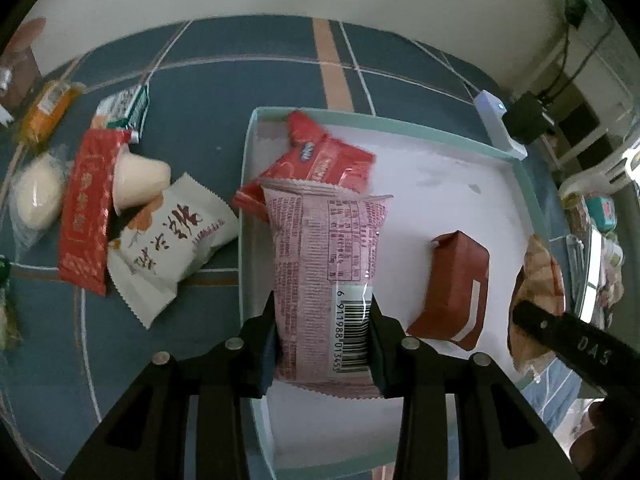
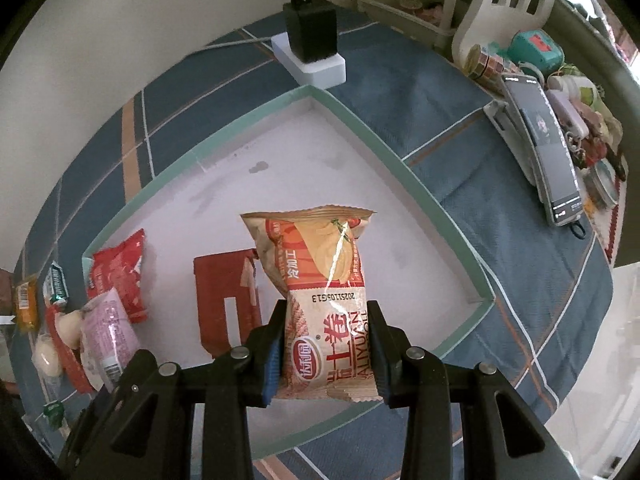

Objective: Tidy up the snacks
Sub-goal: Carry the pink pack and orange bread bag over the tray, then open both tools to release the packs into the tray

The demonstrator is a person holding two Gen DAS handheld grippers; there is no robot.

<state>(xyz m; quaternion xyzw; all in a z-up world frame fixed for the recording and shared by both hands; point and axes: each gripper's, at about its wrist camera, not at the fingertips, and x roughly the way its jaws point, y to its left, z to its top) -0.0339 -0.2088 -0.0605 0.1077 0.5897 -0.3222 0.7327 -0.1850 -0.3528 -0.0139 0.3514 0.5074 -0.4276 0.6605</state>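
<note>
The left gripper (image 1: 324, 328) clamps a pink packet (image 1: 324, 264) over the tray (image 1: 532, 208), a red packet (image 1: 320, 156) at its 12 o'clock. The right gripper (image 2: 326, 350) pinches an orange packet (image 2: 320, 280) above the same tray, a brown packet (image 2: 224, 300) at its 9 o'clock. Loose snacks (image 1: 160, 248) lie on the cloth at the tray's 9 o'clock.

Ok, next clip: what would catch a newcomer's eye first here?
Both grippers hold snacks over the white tray: the left gripper pinches a pink packet, the right gripper an orange packet. A red packet and a brown packet already lie in the tray, with more snacks on the blue cloth left of it.
</note>
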